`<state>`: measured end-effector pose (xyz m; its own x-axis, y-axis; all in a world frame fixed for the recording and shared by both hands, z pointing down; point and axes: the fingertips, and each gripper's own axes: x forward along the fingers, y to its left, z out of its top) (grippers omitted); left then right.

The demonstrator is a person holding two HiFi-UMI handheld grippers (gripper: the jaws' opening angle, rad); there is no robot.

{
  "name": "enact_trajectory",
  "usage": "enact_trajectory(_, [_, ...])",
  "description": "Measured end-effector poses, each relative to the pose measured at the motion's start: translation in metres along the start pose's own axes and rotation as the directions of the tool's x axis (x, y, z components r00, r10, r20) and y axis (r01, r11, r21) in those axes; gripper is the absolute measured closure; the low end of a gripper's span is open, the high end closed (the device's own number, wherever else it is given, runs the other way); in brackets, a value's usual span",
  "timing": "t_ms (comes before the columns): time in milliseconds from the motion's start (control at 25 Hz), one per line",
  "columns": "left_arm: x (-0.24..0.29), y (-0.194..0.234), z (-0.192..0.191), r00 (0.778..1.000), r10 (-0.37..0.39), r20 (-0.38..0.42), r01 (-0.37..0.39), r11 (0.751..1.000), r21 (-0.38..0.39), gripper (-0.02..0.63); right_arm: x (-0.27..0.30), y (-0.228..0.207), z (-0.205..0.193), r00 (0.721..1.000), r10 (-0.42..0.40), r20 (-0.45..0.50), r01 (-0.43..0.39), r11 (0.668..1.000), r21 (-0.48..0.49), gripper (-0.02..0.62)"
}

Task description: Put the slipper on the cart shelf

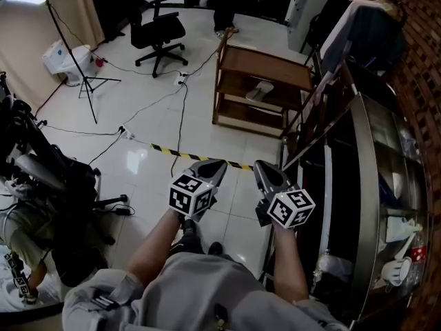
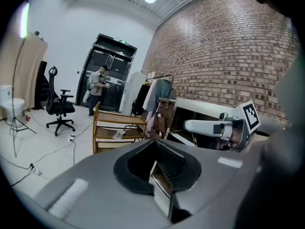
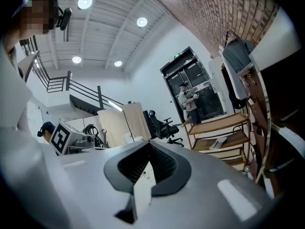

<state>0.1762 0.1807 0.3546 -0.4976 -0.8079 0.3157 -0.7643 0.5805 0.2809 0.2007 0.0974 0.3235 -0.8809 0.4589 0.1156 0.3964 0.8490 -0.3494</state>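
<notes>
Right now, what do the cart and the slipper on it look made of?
The cart looks like wood: warm brown, slight sheen, plank shelves. The slipper is pale grey and matte, possibly foam or rubber; too small to tell.

Person is holding both grippers out ahead of the torso, side by side and near each other, not touching. Left forearm [image 1: 153, 245] and right forearm [image 1: 289, 267] are both bare and extending forward. Left gripper [image 1: 214, 165] is pointing forward and slightly right, its marker cube [image 1: 191, 194] sitting just above the hand. Right gripper [image 1: 264, 167] is pointing forward and slightly left, its marker cube [image 1: 291, 207] facing up. Jaws of each gripper are resting together, with nothing between them. Both grippers are hanging in the air, clear of any surface.
</notes>
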Motion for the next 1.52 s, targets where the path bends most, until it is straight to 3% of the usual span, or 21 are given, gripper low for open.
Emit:
enact_trajectory(320, [0.074,0.056,0.015,0.999,-0.033,-0.031,0.032,0.999,-0.014,0.598,0.063,-0.064,0.009,0.999,-0.04,-0.023,0.041,0.999,0.008,0.595])
enact_trajectory(880, [0.192,0.184,0.074,0.985,-0.154,-0.078,0.154,0.988,0.005,0.598,0.203,-0.156,0.034,0.976,-0.204,-0.073,0.204,0.979,-0.002,0.595])
enact_trajectory(1240, [0.253,0.23,0.088,0.98,-0.177,-0.094,0.176,0.984,-0.015,0.598,0.268,-0.213,0.037,0.976,-0.196,-0.099,0.2,0.979,0.034,0.595])
enact_trajectory(1520, [0.331,0.266,0.103,0.986,-0.121,-0.115,0.124,0.992,0.015,0.598,0.318,-0.295,0.044,0.973,-0.189,-0.133,0.193,0.981,0.017,0.595])
